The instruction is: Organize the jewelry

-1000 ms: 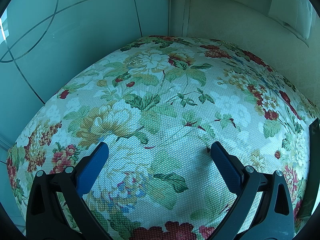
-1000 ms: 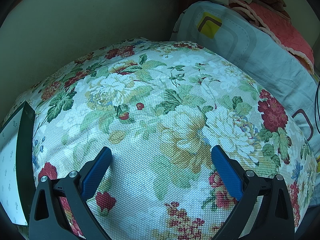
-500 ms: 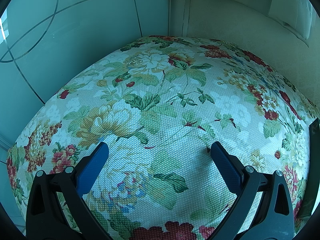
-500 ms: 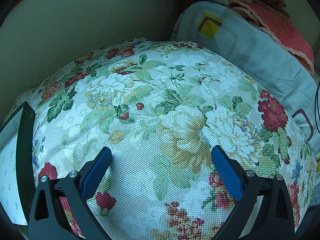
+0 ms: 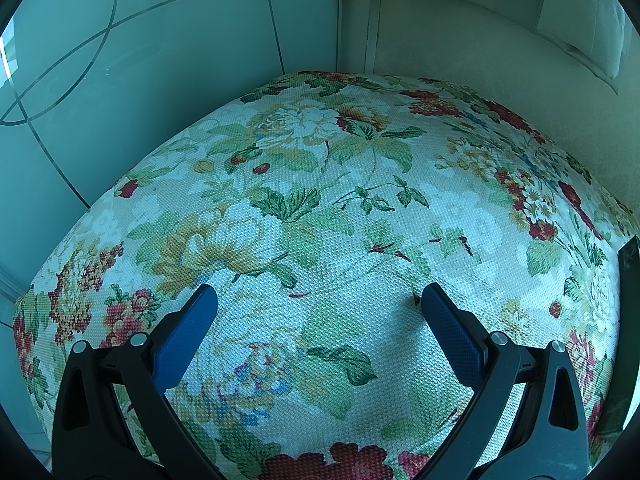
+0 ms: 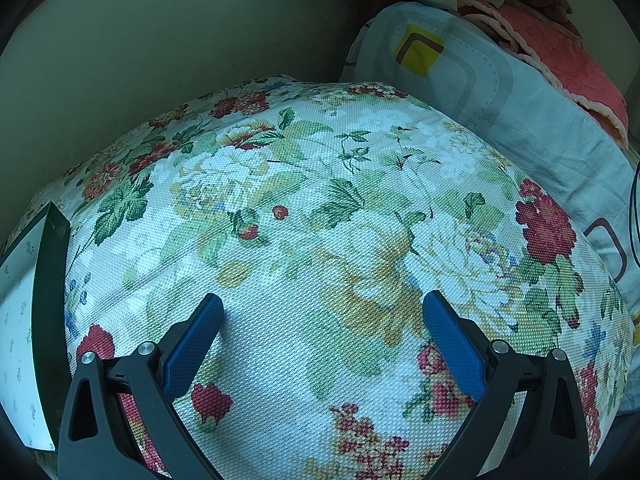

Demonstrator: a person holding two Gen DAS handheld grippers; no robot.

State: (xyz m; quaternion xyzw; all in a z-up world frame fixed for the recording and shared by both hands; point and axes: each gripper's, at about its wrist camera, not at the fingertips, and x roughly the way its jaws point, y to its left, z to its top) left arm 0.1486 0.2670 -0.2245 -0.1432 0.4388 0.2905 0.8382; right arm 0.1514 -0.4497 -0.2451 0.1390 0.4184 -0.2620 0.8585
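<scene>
No jewelry shows in either view. My left gripper hangs open over a floral cloth, its blue pads wide apart with nothing between them. My right gripper is open too, low over the same floral cloth, and empty. A box with a dark rim and a white patterned inside stands at the left edge of the right wrist view. A dark sliver of what may be the same box shows at the right edge of the left wrist view.
A tiled wall rises behind the cloth on the left, and a pale padded wall on the right. In the right wrist view a grey patterned pillow and a pink quilt lie at the back right.
</scene>
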